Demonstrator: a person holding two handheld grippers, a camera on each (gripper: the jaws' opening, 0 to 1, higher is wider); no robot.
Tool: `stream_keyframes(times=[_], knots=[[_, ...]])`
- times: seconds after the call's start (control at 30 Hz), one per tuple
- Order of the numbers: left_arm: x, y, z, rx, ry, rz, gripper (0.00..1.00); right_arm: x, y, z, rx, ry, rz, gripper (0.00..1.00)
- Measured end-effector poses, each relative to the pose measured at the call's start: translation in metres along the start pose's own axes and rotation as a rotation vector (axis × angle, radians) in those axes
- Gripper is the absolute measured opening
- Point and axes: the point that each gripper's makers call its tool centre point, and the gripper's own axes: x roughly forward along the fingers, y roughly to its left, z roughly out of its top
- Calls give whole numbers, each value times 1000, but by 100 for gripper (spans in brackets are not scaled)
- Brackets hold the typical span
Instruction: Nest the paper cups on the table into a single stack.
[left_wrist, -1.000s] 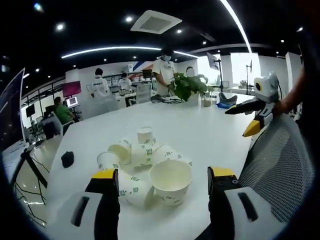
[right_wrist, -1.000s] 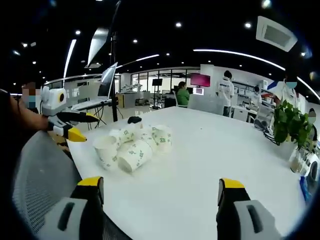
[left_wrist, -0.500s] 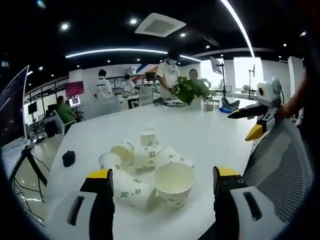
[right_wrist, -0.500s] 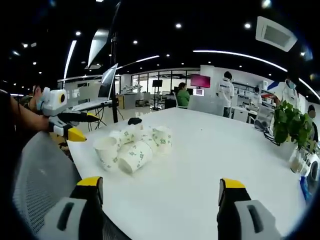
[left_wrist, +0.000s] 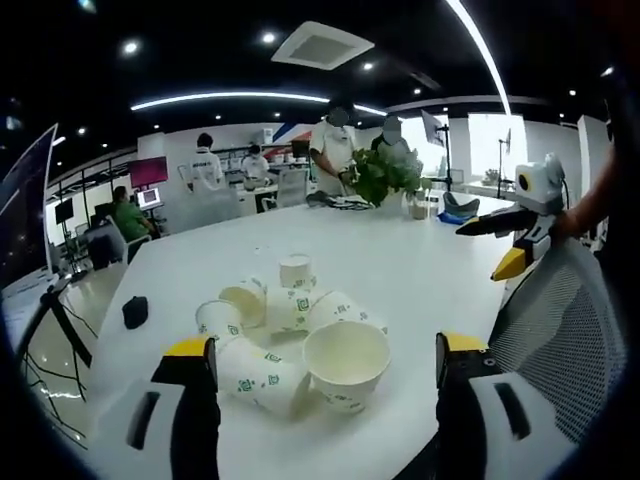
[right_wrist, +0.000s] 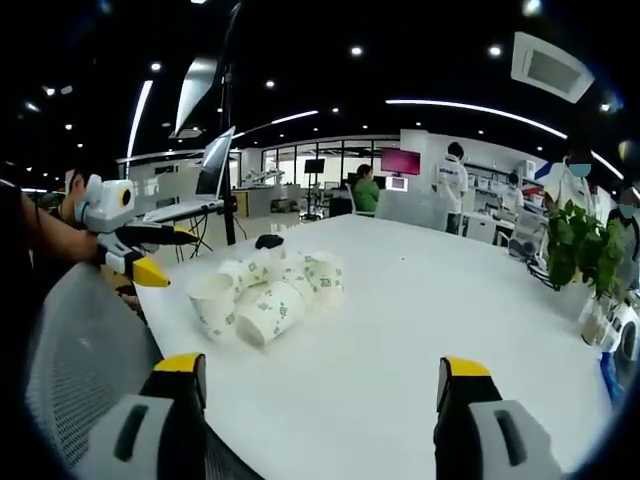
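Observation:
Several white paper cups with green print lie in a loose pile (left_wrist: 290, 320) on the white table (left_wrist: 420, 270). The nearest cup (left_wrist: 345, 362) lies with its mouth toward me, another cup (left_wrist: 293, 270) stands upright at the back. My left gripper (left_wrist: 324, 347) is open, just short of the nearest cup, nothing held. My right gripper (left_wrist: 495, 240) hovers open off the table's right edge. In the right gripper view the pile (right_wrist: 265, 290) lies far ahead to the left; the right gripper (right_wrist: 320, 368) is open and the left gripper (right_wrist: 168, 255) hangs beside the pile.
A small black object (left_wrist: 134, 312) lies beyond the pile. A potted plant (left_wrist: 380, 172) stands at the table's far end. A grey mesh chair back (left_wrist: 555, 320) is close to the table edge near me. People stand and sit in the background.
The left gripper's jaws have spread a little wider. The cups have not moved, and the right gripper has held its place.

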Motion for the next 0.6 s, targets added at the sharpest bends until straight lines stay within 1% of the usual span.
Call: stream_keyframes(times=[0.33, 0.43, 0.6], knots=[[-1, 3, 3, -3, -15, 21, 96, 0, -1, -3, 4, 5, 3, 97], [0, 2, 1, -5, -8, 12, 98, 0, -1, -4, 3, 6, 6, 97], [1, -2, 0, 1, 0, -5, 98, 0, -1, -4, 4, 5, 8, 97]])
